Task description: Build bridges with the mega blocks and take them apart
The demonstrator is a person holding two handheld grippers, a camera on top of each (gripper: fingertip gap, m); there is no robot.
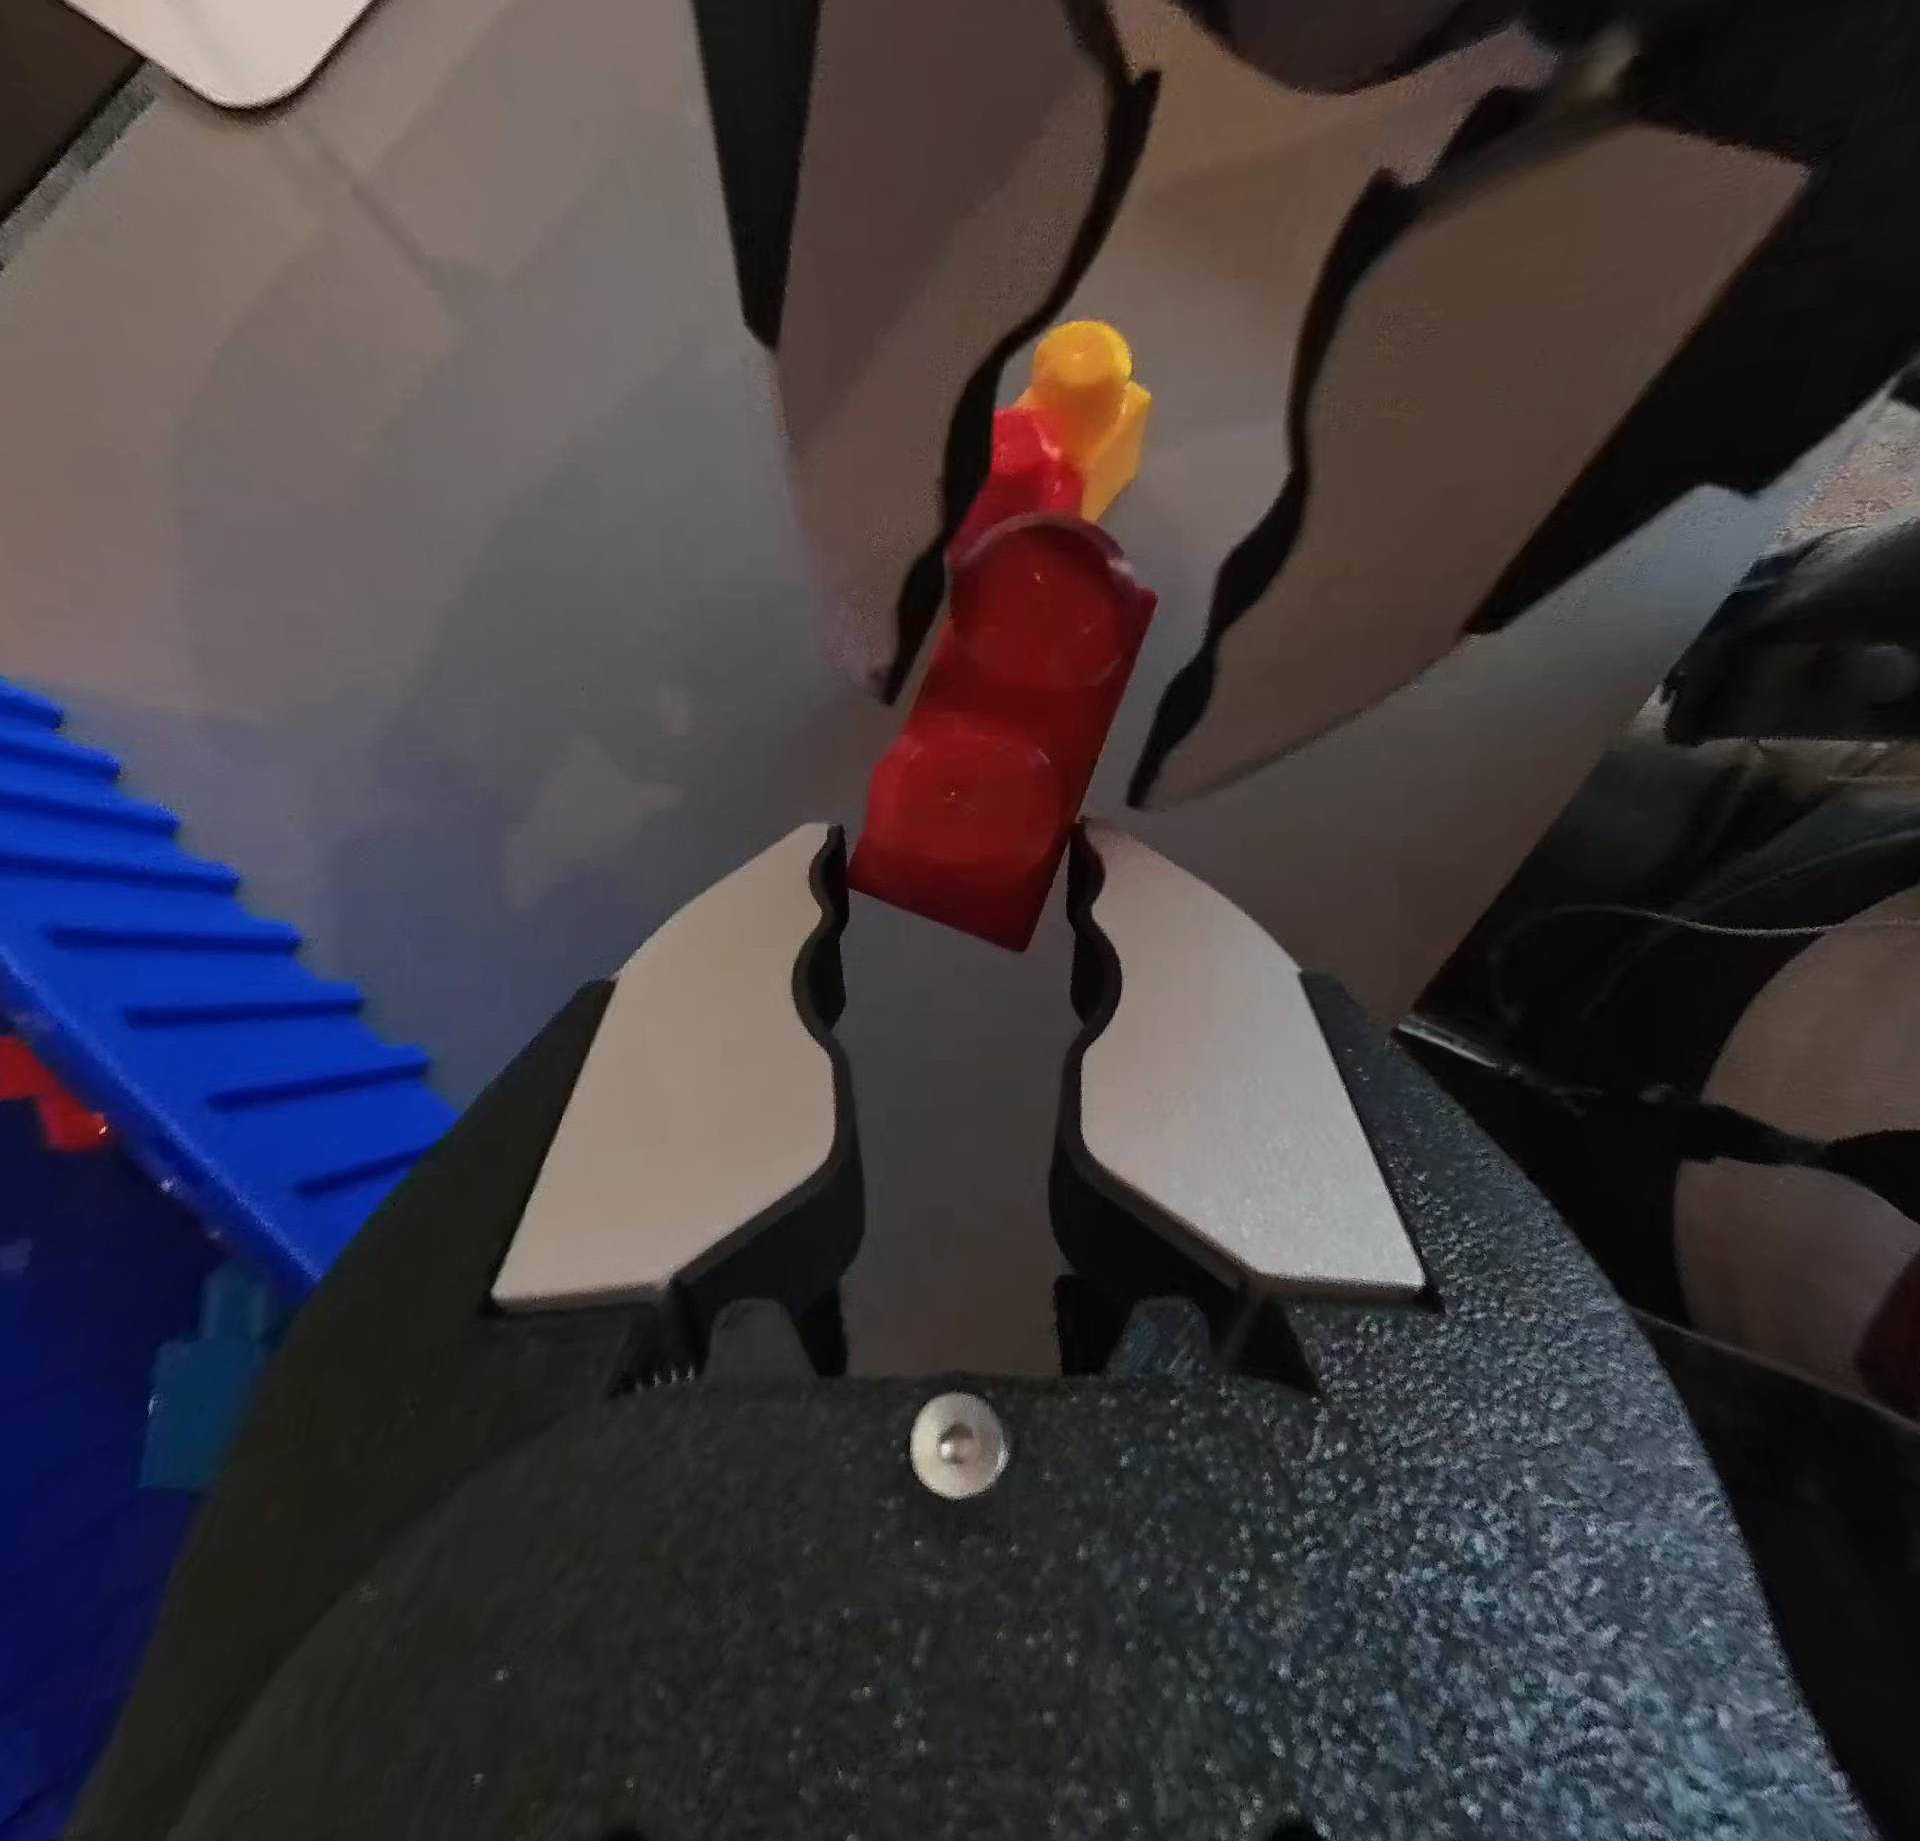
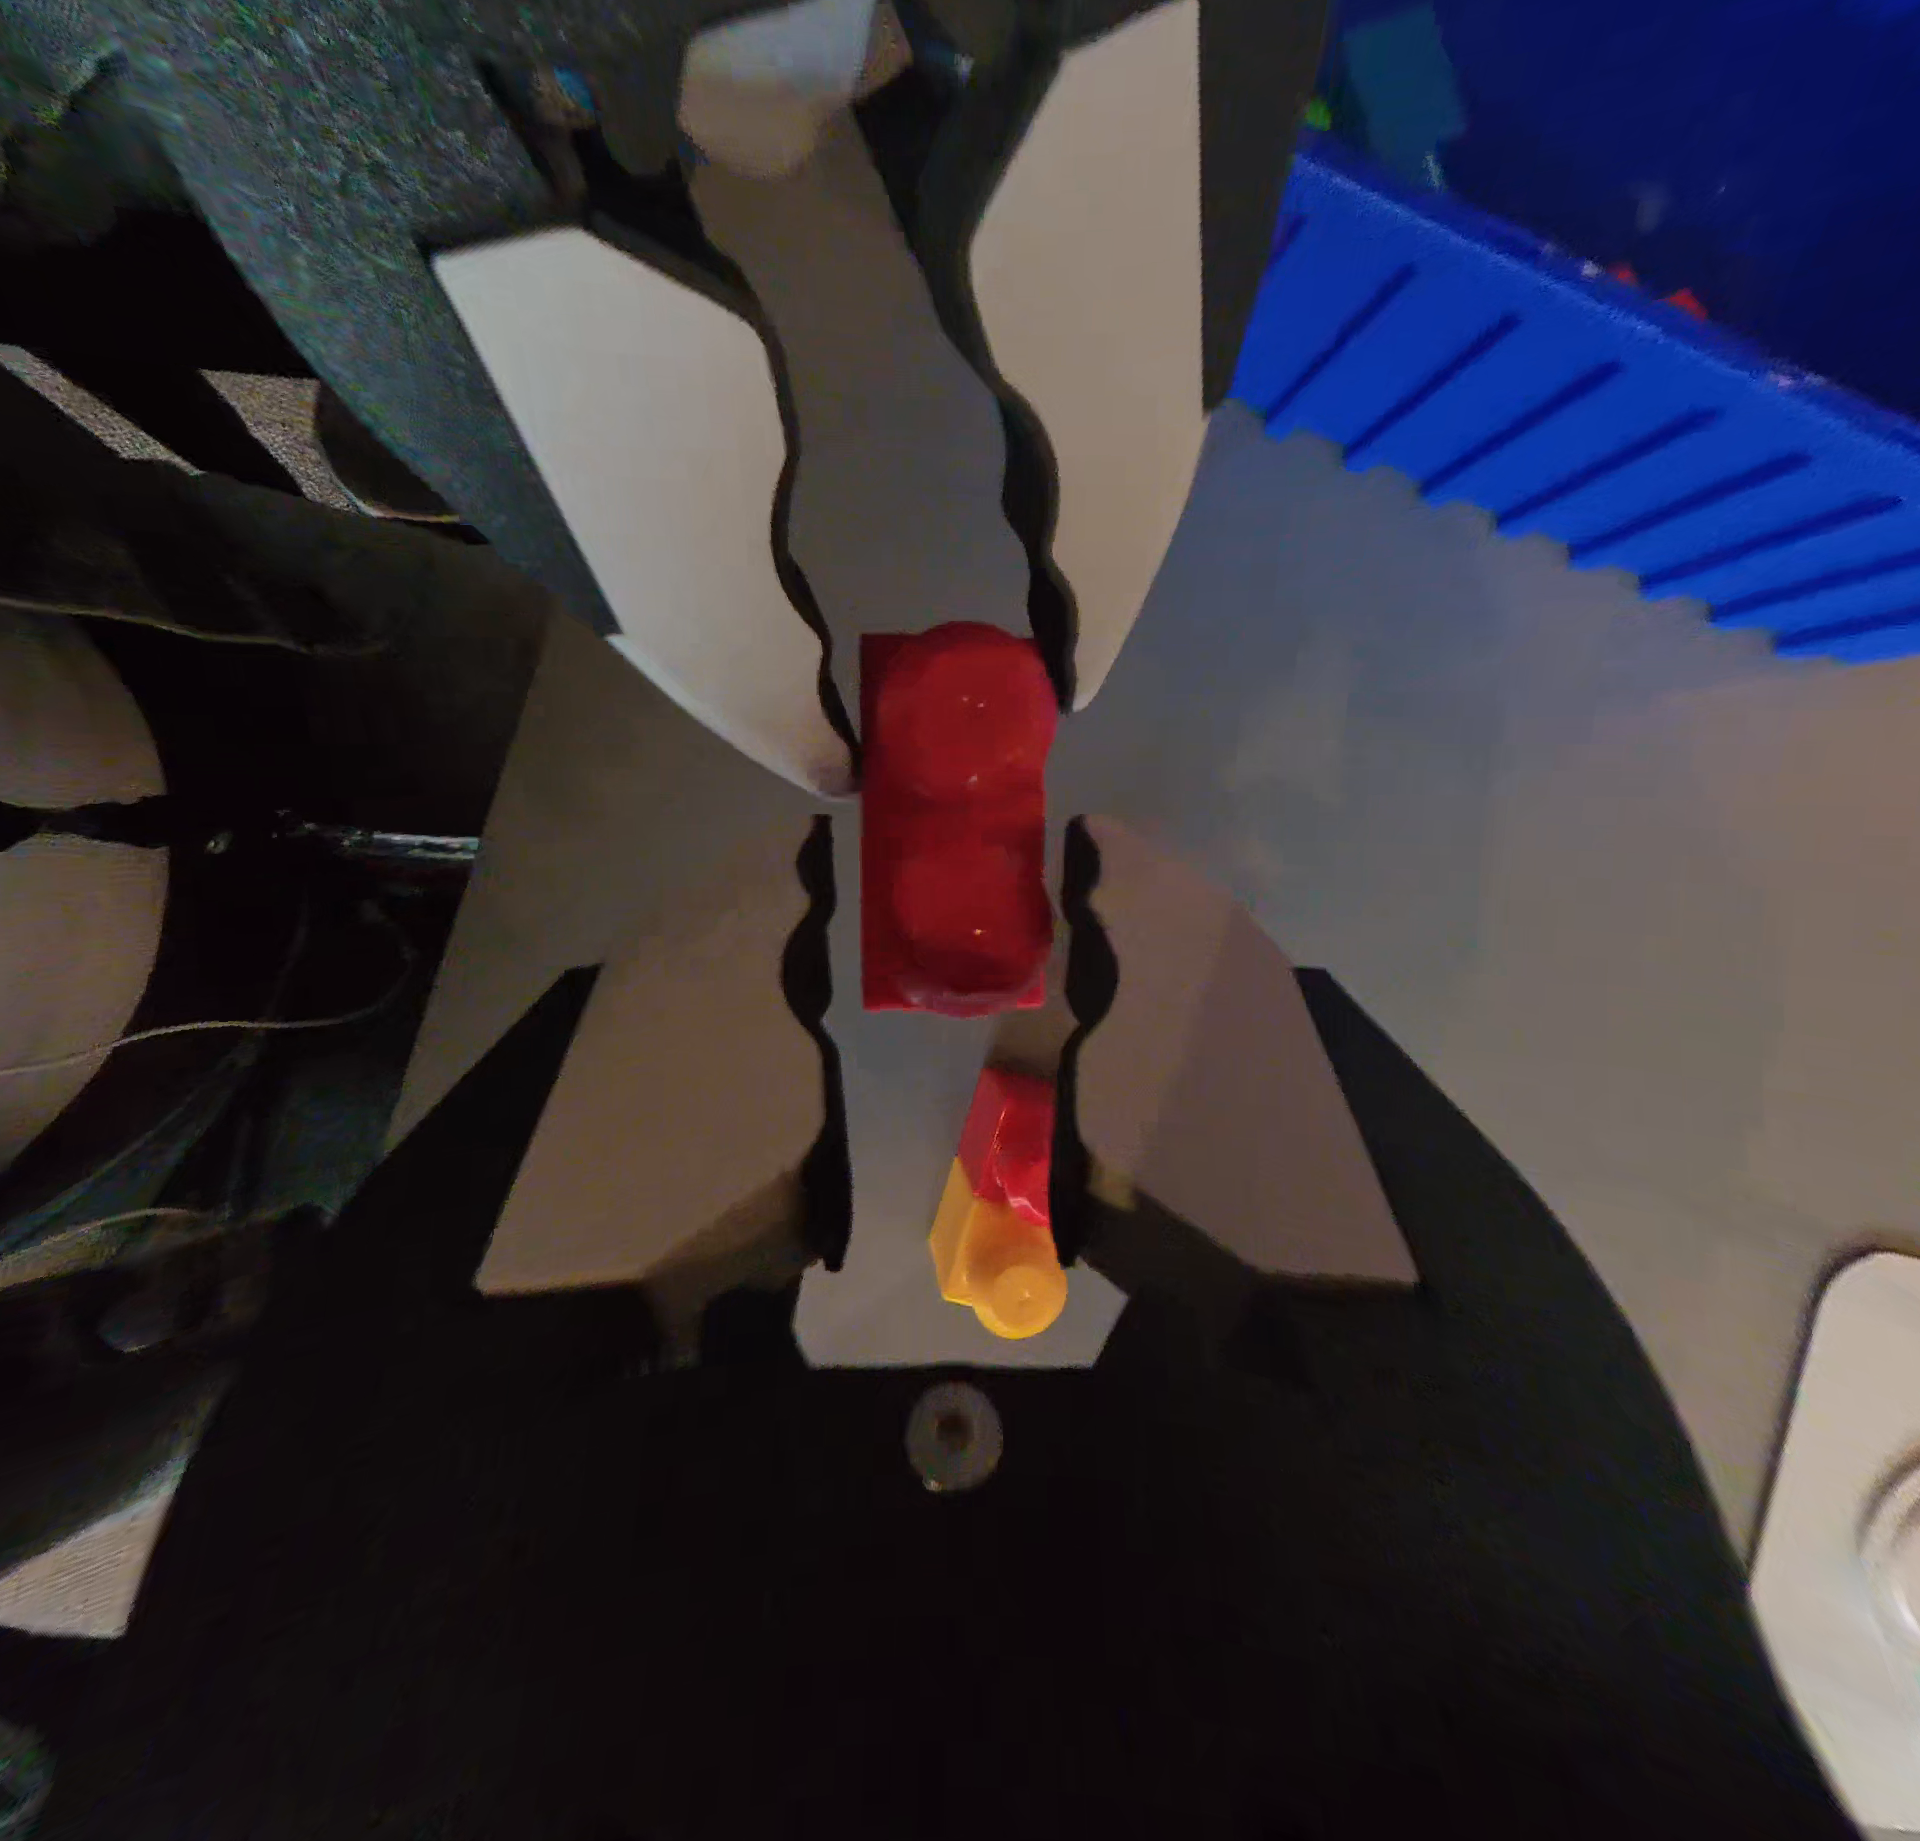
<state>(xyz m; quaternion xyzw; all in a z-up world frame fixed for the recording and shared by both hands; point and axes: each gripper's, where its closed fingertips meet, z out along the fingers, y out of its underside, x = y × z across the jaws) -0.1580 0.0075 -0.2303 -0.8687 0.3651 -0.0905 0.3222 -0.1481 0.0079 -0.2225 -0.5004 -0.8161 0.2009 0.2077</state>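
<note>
Glossy dark red two-stud block [image 1: 997, 752] [image 2: 956, 820], chunky round studs facing up at both cameras, little highlights on each stud. Long axis running straight along the line between the two grippers, one end toward each. Held up off the grey worktop [image 1: 416, 544] [image 2: 1403, 752], slightly skewed in the left wrist view. Near end pinched between the tips of the left gripper [image 1: 961, 841] [image 2: 951, 721], clamped on it. Other end sitting between the tips of the right gripper [image 2: 951, 918] [image 1: 1023, 742], though with a sliver of gap showing on each side in its own view, so can't tell if that one's actually squeezing or just around it. Further out, lying on the worktop under the right gripper: a small red piece [image 1: 1023, 472] [image 2: 1013, 1137] joined to a yellow-orange single-stud block [image 1: 1091, 409] [image 2: 997, 1261], stud pointing sideways. Off to the side, a blue ribbed bin [image 1: 208, 960] [image 2: 1558, 420] with more bits inside, blurry.
</note>
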